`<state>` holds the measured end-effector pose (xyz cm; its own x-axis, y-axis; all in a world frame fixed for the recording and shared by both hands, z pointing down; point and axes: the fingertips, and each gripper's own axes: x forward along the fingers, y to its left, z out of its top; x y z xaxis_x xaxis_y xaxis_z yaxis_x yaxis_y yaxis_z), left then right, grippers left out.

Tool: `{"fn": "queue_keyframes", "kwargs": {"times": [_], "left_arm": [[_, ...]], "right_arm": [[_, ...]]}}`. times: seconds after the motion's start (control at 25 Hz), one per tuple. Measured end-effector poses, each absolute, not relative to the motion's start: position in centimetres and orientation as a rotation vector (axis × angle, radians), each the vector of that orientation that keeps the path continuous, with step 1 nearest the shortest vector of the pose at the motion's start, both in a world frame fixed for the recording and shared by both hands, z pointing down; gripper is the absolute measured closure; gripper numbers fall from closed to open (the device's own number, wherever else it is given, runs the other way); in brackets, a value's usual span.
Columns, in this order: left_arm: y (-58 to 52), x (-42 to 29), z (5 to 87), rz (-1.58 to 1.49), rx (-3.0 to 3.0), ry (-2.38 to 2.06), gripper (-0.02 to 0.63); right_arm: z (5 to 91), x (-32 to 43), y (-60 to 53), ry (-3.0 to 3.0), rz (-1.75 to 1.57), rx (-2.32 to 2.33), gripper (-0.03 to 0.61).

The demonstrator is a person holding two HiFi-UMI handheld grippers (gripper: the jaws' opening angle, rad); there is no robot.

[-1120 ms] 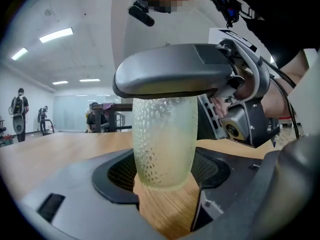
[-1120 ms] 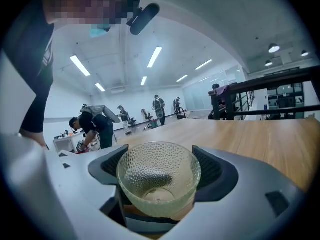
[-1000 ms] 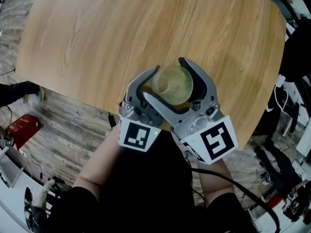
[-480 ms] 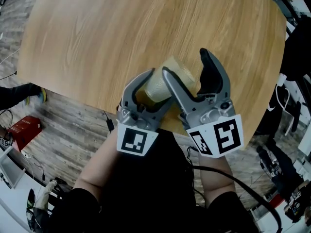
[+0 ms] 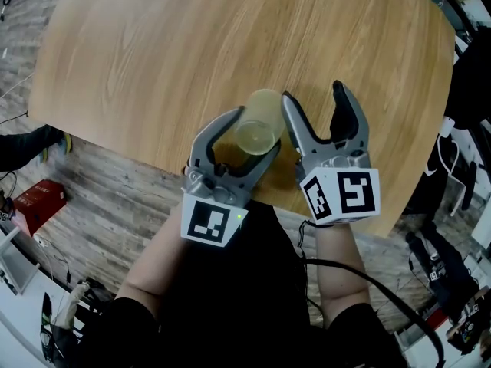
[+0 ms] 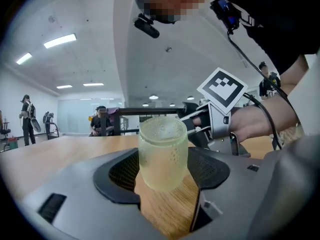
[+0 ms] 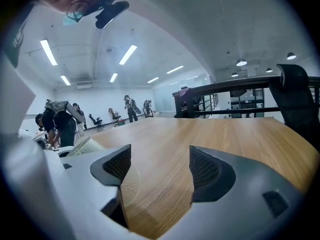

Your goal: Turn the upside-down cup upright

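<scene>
A frosted pale-yellow cup sits between the jaws of my left gripper near the table's front edge. In the left gripper view the cup has its wider end up and leans slightly. Both pads touch its sides while the jaws are closing on it. My right gripper stands open just right of the cup, with only bare wood between its fingers. Its left finger is close beside the cup. The cup's edge shows at the left of the right gripper view.
The round wooden table spreads away from me, its near edge just under both grippers. A red box lies on the plank floor at the left. A black chair back stands at the table's right side. People stand far off in the room.
The right gripper has come off the cup, swung to the right and sunk toward the table. The cup has turned in the left jaws from lying tilted to wider end up.
</scene>
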<state>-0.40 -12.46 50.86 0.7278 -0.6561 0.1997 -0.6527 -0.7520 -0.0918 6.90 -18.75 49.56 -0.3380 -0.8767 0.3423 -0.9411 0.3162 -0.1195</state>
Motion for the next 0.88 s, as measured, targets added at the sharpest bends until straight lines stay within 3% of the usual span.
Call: {"fn": "queue_keyframes", "kwargs": {"times": [0.24, 0.88], "left_arm": [[-12.2, 0.9, 53.0, -0.484, -2.982, 1.013, 0.302], [-11.5, 1.8, 52.6, -0.491, -3.016, 0.922, 0.301]], "right_arm": [[52.7, 8.3, -18.3, -2.256, 0.509, 1.676, 0.21], [53.3, 10.6, -17.8, -2.181, 0.514, 1.729, 0.21]]}}
